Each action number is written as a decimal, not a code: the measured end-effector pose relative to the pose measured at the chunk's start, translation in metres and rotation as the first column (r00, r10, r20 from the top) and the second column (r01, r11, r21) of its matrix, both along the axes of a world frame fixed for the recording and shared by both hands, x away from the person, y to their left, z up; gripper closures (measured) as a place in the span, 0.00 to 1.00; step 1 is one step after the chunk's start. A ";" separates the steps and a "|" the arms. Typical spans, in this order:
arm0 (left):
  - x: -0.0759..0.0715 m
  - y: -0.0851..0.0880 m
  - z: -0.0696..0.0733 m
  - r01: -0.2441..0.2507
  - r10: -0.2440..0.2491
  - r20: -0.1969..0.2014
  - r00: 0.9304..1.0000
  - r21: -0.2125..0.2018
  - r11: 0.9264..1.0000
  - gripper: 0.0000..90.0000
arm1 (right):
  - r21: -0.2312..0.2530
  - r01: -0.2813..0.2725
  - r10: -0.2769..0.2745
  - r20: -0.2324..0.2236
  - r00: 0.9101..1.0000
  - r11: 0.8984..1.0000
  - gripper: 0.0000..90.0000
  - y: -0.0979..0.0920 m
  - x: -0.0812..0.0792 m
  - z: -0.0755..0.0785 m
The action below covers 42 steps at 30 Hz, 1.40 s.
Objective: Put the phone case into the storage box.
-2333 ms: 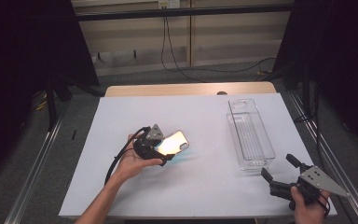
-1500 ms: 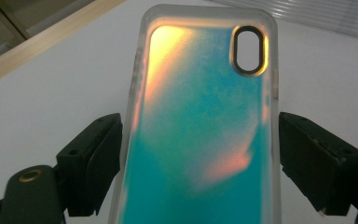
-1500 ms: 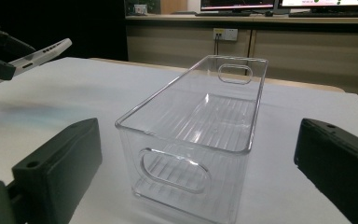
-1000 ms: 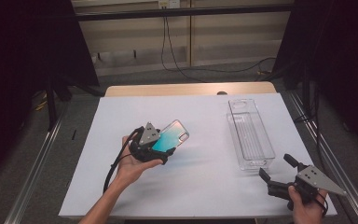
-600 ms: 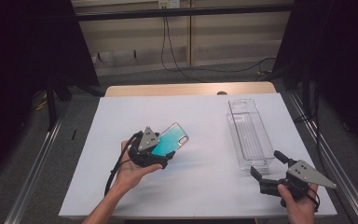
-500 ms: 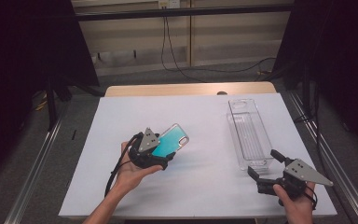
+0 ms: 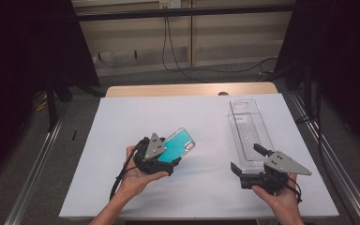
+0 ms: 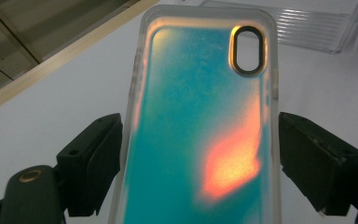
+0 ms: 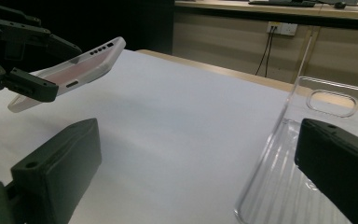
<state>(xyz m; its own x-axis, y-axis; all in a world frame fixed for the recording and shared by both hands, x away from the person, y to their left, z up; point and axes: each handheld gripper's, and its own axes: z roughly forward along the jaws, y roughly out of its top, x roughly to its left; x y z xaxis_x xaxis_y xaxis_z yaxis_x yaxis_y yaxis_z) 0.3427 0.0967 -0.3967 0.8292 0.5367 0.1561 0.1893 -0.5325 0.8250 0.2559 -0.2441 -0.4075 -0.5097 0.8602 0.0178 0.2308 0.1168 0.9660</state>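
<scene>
Glossy teal phone case clamped in left tool; right tool agape beside ribbed clear case.

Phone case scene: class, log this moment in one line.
left gripper: shut on teal phone case | right gripper: open, at clear tray

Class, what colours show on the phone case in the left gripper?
Teal phone case with an orange-pink patch; best in the left gripper view.

White table bare at left and middle, clear tray apparently blocking right
</scene>
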 end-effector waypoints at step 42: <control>-0.010 -0.030 -0.003 -0.055 0.046 0.146 0.988 0.061 0.997 0.18 | -0.061 -0.101 0.083 -0.247 0.965 0.993 0.05 0.055 0.052 0.023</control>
<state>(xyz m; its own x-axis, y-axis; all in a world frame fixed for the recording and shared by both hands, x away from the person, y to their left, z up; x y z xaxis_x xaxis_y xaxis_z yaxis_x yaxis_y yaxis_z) 0.3324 0.0671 -0.3999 0.7674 0.5623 0.3081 0.0986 -0.5783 0.8098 0.3083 -0.1893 -0.3841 -0.5747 0.8133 0.0912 0.4434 0.2157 0.8700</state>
